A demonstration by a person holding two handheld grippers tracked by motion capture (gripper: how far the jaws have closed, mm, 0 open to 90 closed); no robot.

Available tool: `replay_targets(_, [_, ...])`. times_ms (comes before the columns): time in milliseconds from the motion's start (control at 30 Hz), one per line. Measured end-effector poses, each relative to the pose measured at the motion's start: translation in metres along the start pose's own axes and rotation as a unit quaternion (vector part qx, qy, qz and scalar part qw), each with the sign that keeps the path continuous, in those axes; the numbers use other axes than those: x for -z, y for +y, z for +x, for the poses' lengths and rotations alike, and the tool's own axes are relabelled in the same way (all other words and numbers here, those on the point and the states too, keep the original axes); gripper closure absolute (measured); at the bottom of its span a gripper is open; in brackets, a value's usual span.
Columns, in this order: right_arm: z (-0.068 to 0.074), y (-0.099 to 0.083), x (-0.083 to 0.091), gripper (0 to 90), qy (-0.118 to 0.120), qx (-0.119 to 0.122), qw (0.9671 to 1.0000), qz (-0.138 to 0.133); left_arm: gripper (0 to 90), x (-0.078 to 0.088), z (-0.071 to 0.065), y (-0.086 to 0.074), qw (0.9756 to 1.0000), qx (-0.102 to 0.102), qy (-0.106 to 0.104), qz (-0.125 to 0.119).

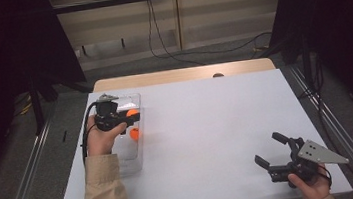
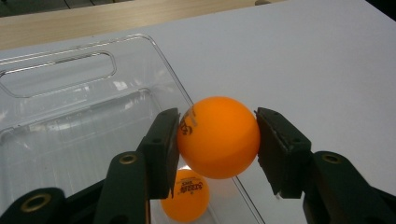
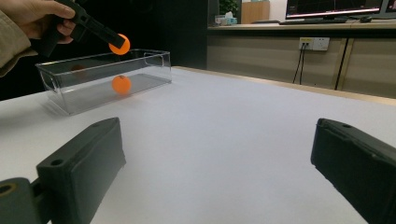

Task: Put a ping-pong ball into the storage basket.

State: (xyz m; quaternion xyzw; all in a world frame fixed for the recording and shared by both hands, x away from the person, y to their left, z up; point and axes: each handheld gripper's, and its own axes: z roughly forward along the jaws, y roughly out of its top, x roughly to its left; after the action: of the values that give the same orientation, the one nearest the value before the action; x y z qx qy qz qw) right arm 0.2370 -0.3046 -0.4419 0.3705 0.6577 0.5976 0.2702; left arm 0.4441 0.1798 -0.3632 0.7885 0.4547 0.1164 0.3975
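My left gripper (image 1: 129, 116) is shut on an orange ping-pong ball (image 2: 218, 137), one black pad pressed to each side of it. It holds the ball above the right rim of a clear plastic box (image 2: 70, 93) at the table's left. A second orange ball (image 2: 187, 203) lies on the box floor just below; from above it sits in the box (image 1: 131, 157) as the second ball (image 1: 134, 133). My right gripper (image 1: 266, 148) stands open near the front right corner, nothing between its fingers. From there I see the held ball (image 3: 119, 45) over the box (image 3: 154, 60).
The white table top (image 1: 207, 126) stretches bare between the box and my right gripper. A wooden strip (image 1: 182, 74) runs along the far edge. Cables hang on the floor and wall beyond. Metal rails flank the table on both sides.
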Motion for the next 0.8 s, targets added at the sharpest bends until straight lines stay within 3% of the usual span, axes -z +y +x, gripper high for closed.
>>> replay_targets(267, [0.0000,0.0000,-0.0001,2.3,0.000,0.000,1.0000,0.000,51.0,-0.0004,0.0044,-0.0028,0.9999,-0.003,0.008,0.010])
replay_targets(800, [0.0003,0.0002,0.0000,2.4,0.001,0.000,1.0000,0.000,51.0,0.0010,0.0093,-0.0062,0.9998,0.005,0.020,0.005])
